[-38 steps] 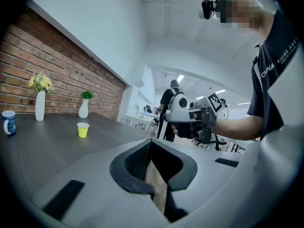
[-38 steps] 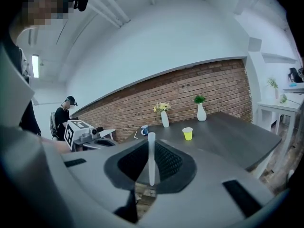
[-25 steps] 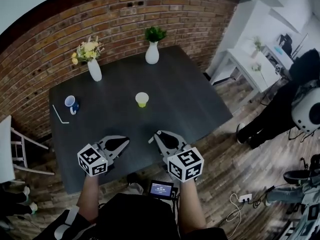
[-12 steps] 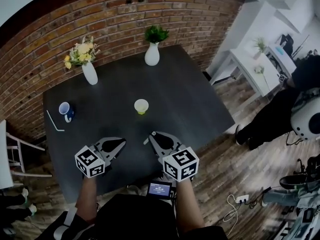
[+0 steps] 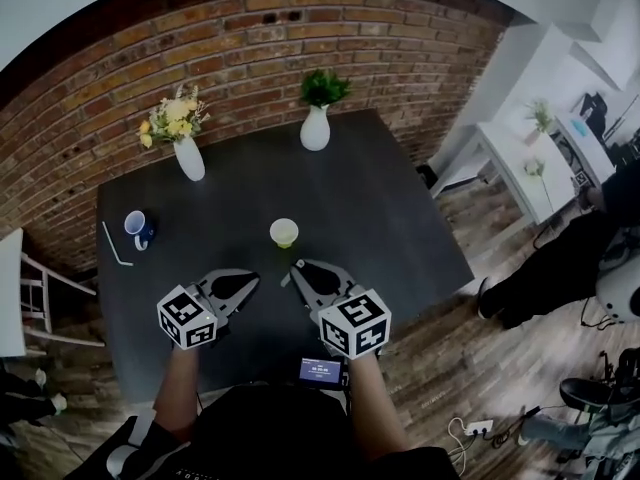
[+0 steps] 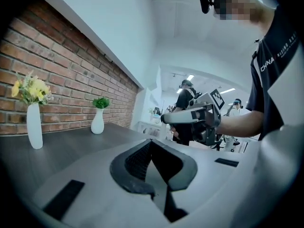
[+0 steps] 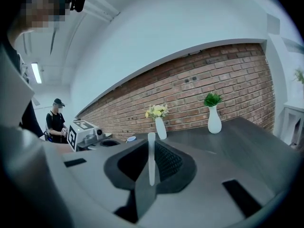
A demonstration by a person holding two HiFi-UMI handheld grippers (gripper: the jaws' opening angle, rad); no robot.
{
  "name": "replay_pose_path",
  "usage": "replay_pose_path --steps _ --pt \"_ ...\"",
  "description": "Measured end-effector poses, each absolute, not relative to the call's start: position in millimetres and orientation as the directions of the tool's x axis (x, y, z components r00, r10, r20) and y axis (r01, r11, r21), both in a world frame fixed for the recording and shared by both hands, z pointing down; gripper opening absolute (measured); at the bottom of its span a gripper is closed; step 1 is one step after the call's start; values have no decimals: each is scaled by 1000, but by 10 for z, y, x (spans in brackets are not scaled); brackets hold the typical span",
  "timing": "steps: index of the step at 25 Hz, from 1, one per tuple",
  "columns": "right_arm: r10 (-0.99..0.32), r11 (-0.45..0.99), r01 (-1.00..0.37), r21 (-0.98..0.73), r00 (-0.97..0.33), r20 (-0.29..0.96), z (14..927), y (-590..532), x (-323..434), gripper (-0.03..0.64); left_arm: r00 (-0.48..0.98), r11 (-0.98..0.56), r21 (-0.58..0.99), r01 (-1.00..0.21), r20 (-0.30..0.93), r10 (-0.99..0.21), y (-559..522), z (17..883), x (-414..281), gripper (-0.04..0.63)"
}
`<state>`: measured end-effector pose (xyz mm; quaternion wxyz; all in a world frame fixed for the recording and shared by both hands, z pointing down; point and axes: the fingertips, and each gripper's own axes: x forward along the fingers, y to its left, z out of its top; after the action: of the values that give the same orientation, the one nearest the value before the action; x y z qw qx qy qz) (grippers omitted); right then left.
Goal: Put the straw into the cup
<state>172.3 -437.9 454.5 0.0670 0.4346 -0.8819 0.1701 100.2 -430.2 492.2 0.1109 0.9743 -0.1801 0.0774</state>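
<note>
Closer to the cup (image 5: 284, 232) than a second ago, the right gripper (image 5: 296, 269) now sits just on its near side over the dark tabletop (image 5: 390, 208). Its jaws are clamped on the straw (image 7: 151, 156), whose end shows just past the tips. Level with it on the left, the left gripper (image 5: 244, 284) has its jaws together with nothing in them. A second straw (image 5: 113, 245) lies at the far left by the mug (image 5: 137, 228), well apart from both grippers.

The cup stands upright with nothing steadying it, and that is the likely trouble. It looks light, so a straw end that catches the rim instead of clearing it could shove or tip it. The straw is also thin and smooth, so it might pivot or slip between the pads if it meets the rim at an angle.
</note>
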Motion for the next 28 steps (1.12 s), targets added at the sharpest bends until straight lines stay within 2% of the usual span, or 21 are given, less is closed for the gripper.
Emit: replay_pose_path --steps 19,28 --pt "-710 588 -762 -270 -647 279 4643 -4601 1813 46 901 -887 201 -416 222 -372 -4455 5026 1010 3" --pt "-737 557 -786 -270 -617 276 4686 -5197 1980 46 887 -871 208 -445 233 -398 -4711 5045 1046 3"
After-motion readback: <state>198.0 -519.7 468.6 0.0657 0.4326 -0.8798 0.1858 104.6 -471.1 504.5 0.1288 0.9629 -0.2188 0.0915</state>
